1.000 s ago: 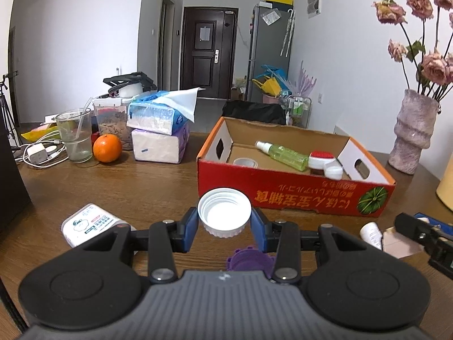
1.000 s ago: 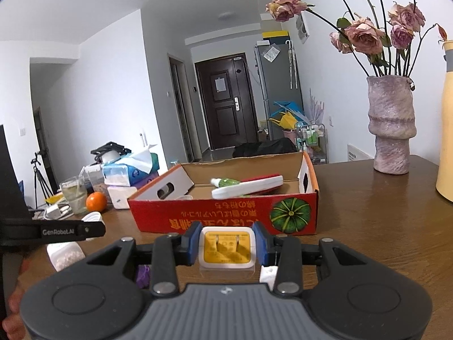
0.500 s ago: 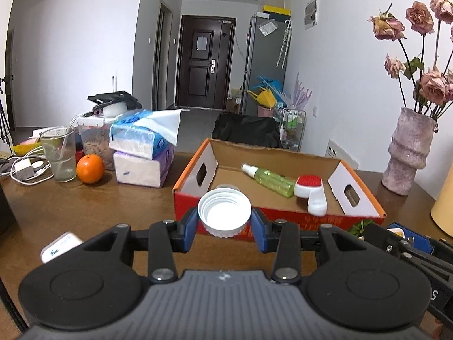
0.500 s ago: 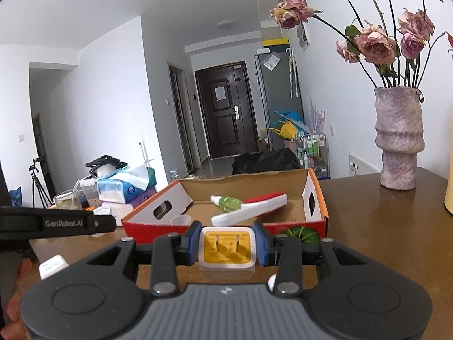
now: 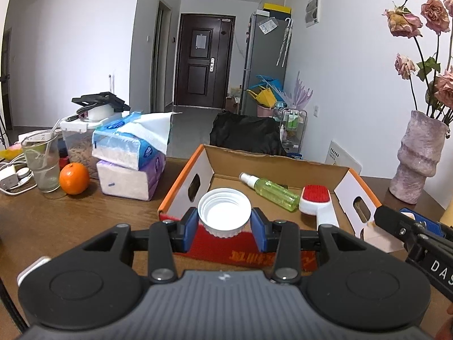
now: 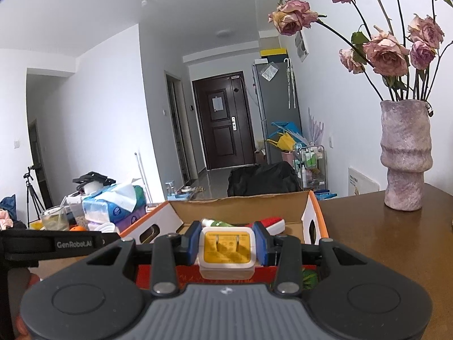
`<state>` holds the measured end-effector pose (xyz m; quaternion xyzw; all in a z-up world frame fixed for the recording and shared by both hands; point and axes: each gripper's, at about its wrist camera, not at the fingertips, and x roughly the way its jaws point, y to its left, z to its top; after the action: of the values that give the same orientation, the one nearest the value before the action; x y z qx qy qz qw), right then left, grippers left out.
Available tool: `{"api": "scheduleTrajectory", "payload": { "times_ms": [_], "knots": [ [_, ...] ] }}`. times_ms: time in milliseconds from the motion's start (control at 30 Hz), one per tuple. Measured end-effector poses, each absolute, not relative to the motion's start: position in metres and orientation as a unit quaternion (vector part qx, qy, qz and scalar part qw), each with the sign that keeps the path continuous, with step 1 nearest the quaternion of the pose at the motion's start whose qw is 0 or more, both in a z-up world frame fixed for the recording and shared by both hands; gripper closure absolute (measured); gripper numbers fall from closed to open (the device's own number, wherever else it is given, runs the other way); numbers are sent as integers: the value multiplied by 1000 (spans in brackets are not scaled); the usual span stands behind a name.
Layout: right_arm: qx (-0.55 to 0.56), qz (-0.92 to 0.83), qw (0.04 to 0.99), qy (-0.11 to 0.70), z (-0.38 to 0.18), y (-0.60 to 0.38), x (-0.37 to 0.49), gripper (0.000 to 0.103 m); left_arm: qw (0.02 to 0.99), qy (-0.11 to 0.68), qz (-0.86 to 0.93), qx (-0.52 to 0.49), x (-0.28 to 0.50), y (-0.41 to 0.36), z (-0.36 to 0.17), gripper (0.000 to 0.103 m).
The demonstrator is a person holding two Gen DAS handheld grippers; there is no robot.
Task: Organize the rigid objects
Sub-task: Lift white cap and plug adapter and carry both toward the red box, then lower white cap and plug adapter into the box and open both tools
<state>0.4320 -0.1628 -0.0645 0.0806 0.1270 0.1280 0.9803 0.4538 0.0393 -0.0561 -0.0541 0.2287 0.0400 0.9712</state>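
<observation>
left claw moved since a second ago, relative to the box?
Yes. The left claw, shut on the white cap, has advanced toward the cardboard box; the cap now overlaps the box's near wall, and the interior shows more from above.

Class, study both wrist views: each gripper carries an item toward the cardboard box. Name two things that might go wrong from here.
1. The left gripper pinches the white cap only by its round ribbed rim; it might slip or pop out before clearing the cardboard box.
2. The right gripper holds the charger plug low, level with the box's near wall; it may clip that edge, or land on the spray bottle.
</observation>
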Motion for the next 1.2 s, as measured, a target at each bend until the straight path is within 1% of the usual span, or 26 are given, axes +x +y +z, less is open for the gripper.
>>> {"api": "scheduleTrajectory", "payload": {
  "times_ms": [800,1200],
  "knots": [
    [76,118,983,118,-62,-162,513,65,973,226,29,-27,530,32,-58,62],
    [59,136,980,135,-65,-144,551,65,973,228,26,-12,561,25,-62,62]
  ]
}}
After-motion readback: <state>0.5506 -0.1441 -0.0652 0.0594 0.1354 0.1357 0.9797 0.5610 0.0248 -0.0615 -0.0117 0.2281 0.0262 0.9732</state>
